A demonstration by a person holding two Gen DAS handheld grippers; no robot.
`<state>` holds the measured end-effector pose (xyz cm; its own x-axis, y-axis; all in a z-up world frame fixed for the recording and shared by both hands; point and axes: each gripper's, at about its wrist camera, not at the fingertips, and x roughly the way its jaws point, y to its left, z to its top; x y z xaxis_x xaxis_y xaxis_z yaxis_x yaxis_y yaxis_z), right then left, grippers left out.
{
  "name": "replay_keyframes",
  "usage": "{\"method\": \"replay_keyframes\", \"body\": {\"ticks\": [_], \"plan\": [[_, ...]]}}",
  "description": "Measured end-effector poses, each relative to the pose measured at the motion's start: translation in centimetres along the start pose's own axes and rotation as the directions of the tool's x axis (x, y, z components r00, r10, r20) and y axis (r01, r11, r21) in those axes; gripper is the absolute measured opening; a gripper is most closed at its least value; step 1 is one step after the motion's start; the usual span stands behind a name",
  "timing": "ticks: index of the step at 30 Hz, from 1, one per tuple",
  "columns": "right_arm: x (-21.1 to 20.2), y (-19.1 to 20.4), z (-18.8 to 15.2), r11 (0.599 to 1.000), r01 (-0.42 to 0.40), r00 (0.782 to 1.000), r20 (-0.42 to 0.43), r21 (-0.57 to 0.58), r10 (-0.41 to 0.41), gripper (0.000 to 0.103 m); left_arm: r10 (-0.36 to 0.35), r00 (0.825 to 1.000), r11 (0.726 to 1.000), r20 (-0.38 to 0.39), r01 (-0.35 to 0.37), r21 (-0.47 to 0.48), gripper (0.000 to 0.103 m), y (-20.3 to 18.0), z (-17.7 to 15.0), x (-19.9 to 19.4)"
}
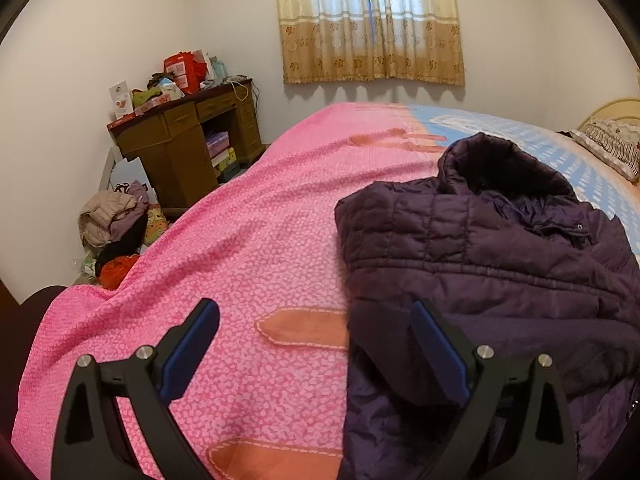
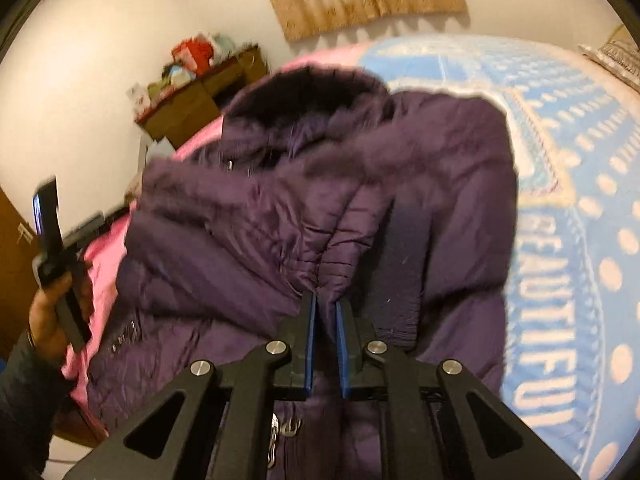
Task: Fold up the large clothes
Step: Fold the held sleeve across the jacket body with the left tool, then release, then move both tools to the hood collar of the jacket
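Note:
A dark purple quilted jacket (image 1: 480, 260) with a hood lies crumpled on the bed, on the right of the left wrist view. My left gripper (image 1: 314, 316) stands open low over the pink bedspread (image 1: 240, 240). The jacket's left edge lies between its blue-padded fingers, and the right finger (image 1: 436, 344) sits on the fabric. In the right wrist view the jacket (image 2: 320, 180) fills the middle. My right gripper (image 2: 326, 300) is shut on a puckered fold of it near the hem.
A blue patterned blanket (image 2: 580, 200) covers the bed to the right of the jacket, with a pillow (image 1: 612, 148) at the far right. A cluttered wooden desk (image 1: 180, 132) and a heap of clothes (image 1: 116, 220) stand beyond the bed's left edge. A person's hand (image 2: 48, 312) shows at the left.

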<state>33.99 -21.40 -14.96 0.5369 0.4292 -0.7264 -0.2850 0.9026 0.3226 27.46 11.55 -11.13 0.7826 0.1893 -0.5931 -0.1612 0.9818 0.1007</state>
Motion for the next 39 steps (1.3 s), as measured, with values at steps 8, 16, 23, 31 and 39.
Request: {"method": "replay_keyframes", "body": {"ticks": [8, 16, 23, 31, 39], "plan": [[-5.5, 2.3, 1.6, 0.986, 0.169, 0.966, 0.201, -0.014, -0.163, 0.072, -0.021, 0.997, 1.000, 0.071, 0.022, -0.002, 0.103, -1.8, 2.7, -1.1], [1.4, 6.5, 4.7, 0.994, 0.046, 0.993, 0.113, -0.099, -0.034, 0.072, -0.018, 1.000, 0.991, -0.011, 0.020, 0.134, 0.103, -7.9, 2.6, 2.6], [6.2, 5.4, 2.9, 0.989, 0.066, 0.997, 0.056, -0.129, -0.059, 0.072, -0.017, 0.988, 0.991, -0.156, 0.037, 0.127, 0.103, -7.3, -0.3, 7.1], [8.0, 5.9, 2.6, 0.978, 0.117, 0.993, 0.018, -0.173, -0.115, 0.072, -0.086, 0.972, 0.995, -0.217, 0.096, 0.038, 0.103, -5.9, -1.2, 8.5], [8.6, 6.3, 2.5, 0.971, 0.143, 0.990, 0.007, -0.193, -0.144, 0.073, -0.093, 0.970, 0.995, -0.226, 0.101, 0.024, 0.103, -6.1, -1.3, 9.0]]}}
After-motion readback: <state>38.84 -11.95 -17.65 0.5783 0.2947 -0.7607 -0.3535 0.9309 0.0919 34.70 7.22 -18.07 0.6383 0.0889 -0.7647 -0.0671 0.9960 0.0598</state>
